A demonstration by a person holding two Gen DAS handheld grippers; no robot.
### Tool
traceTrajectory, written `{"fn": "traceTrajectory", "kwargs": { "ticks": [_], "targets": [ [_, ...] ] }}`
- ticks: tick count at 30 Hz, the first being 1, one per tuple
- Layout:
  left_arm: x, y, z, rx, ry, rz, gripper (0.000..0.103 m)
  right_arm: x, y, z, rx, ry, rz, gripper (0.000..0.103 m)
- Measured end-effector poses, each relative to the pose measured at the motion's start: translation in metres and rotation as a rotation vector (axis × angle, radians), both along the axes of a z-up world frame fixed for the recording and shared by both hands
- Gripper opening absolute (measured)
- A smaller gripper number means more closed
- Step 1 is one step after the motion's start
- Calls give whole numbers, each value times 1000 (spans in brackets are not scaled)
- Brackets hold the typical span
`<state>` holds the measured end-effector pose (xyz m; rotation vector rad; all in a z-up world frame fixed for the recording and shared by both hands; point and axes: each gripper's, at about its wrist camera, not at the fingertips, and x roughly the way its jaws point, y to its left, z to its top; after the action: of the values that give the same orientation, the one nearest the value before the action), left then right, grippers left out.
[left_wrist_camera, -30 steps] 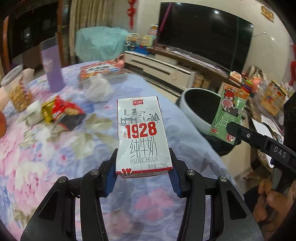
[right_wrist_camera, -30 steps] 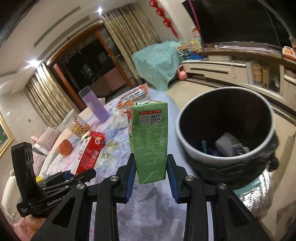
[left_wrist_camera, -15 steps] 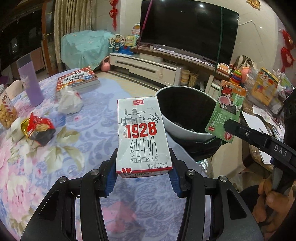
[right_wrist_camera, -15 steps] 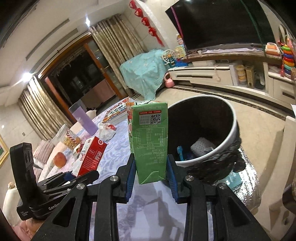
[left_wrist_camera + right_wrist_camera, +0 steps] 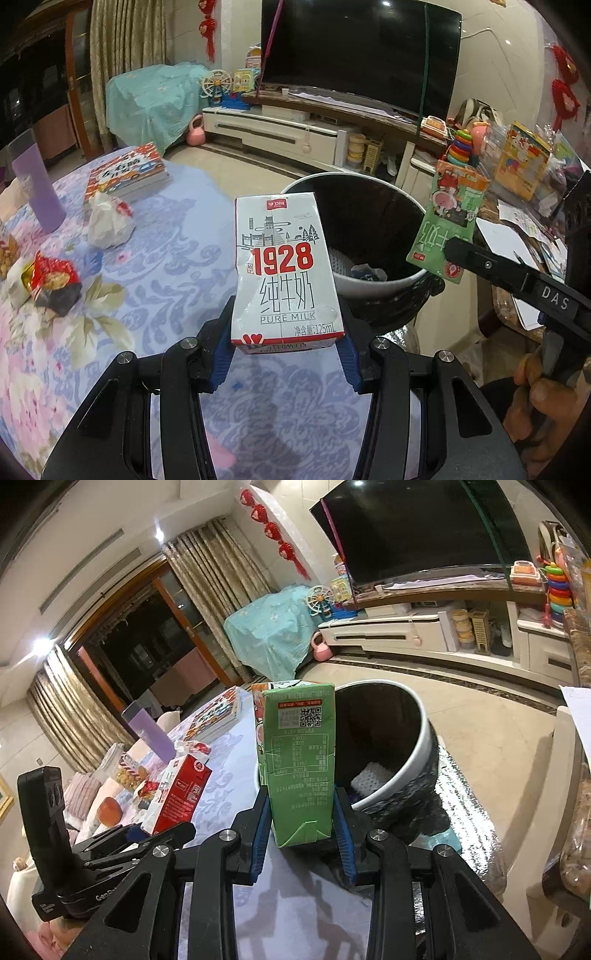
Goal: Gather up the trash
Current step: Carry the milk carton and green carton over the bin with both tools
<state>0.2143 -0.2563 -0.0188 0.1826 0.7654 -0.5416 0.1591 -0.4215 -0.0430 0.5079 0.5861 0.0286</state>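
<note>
My left gripper (image 5: 284, 350) is shut on a white "1928" milk carton (image 5: 282, 273), held upright above the table's edge. Beyond it to the right stands a black trash bin (image 5: 369, 218) with some rubbish at its bottom. My right gripper (image 5: 301, 834) is shut on a green milk carton (image 5: 301, 764), which hangs just before the bin (image 5: 380, 731). In the left wrist view the green carton (image 5: 450, 225) sits over the bin's right rim. The right wrist view shows the left gripper (image 5: 147, 834) at lower left, with its carton (image 5: 181, 794) showing a red side.
On the floral tablecloth (image 5: 166, 258) lie a crumpled white wrapper (image 5: 109, 221), a red snack packet (image 5: 55, 280), a purple cup (image 5: 33, 184) and a book (image 5: 125, 173). A cluttered side table (image 5: 517, 229) stands right of the bin. A hand (image 5: 543, 406) grips the right tool.
Both grippers have travelled with their cartons towards the bin, which now looks nearer and larger. The table litter has slid to the left of the left wrist view. Neither grip has changed.
</note>
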Motion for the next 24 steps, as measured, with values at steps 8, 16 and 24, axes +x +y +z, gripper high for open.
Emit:
{"fn": "traceTrajectory", "kwargs": {
  "ticks": [8,16,24],
  "targets": [
    [12,-18,4,11,-6,-13,47,6,-7,-1,-8,13,-5,33],
    [25,-31,6,15,-7,-17,47,14,-12,2,-16,16,-6,33],
    [36,-43,0,19,13,-22,47,19,-14,3,-26,27,-12,33]
  ]
}}
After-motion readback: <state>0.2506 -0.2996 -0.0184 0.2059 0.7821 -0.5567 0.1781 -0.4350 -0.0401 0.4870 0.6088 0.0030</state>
